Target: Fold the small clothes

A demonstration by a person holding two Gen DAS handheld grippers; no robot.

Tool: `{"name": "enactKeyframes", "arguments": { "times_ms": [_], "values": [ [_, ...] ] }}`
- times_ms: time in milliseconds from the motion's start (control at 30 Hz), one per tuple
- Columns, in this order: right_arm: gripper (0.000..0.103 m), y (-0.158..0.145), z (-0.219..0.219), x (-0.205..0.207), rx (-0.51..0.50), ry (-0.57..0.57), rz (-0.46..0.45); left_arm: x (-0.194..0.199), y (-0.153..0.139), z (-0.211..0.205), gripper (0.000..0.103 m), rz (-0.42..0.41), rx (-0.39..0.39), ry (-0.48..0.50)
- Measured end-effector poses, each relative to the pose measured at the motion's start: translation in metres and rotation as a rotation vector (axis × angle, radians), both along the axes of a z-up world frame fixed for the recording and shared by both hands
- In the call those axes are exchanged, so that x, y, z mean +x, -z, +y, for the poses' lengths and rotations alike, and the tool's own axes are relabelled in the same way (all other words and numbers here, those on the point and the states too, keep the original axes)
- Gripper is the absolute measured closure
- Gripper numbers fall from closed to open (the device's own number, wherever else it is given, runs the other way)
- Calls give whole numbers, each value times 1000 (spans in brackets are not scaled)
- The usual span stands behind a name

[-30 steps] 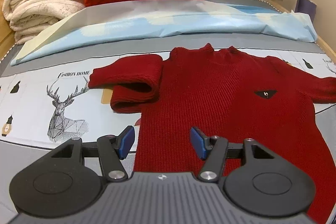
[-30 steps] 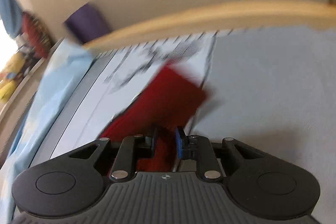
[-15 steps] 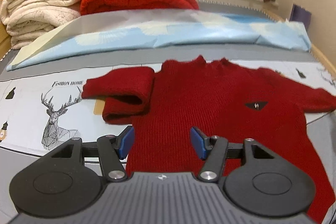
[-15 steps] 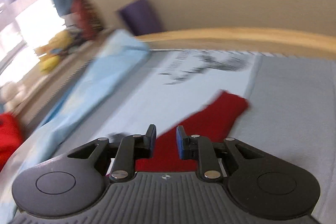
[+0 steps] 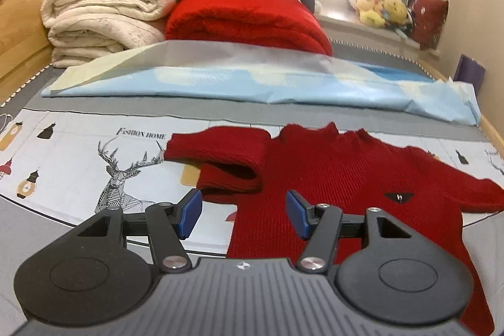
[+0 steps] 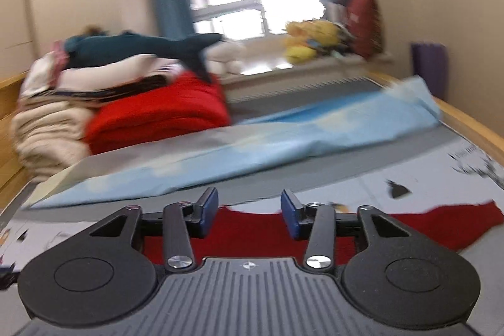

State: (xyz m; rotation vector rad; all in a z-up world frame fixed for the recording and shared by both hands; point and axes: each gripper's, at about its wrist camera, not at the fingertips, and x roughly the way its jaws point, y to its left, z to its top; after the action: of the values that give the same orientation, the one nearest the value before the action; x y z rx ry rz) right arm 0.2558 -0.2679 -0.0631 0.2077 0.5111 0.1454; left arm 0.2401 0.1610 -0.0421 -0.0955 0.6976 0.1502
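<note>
A dark red sweater (image 5: 340, 178) lies flat on the printed sheet (image 5: 94, 153) covering the bed, one sleeve (image 5: 226, 159) folded back on itself. The left claw (image 5: 241, 213) hangs above its lower edge, jaws apart and empty. The right claw (image 6: 249, 216) hovers over the sweater too, jaws opening with nothing between them.
</note>
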Motion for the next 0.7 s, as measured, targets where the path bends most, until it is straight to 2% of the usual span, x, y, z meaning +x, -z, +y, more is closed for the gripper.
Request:
{"name": "enactKeyframes", "arguments": {
  "times_ms": [167, 267, 367, 467, 700],
  "values": [
    [48, 8, 52, -23, 52, -38, -16, -9, -5, -3, 31, -56, 46, -7],
    [48, 24, 71, -26, 19, -48, -26, -9, -5, -4, 28, -75, 72, -11],
    [48, 43, 84, -20, -45, -52, 3, -6, -4, -7, 25, -88, 95, -15],
    [48, 50, 88, -8, -8, -64, 29, -2, -4, -10, 23, -100, 113, -36],
    [48, 52, 99, -1, -50, -107, 0, 10, 2, -26, 23, -95, 111, -25]
  ]
}}
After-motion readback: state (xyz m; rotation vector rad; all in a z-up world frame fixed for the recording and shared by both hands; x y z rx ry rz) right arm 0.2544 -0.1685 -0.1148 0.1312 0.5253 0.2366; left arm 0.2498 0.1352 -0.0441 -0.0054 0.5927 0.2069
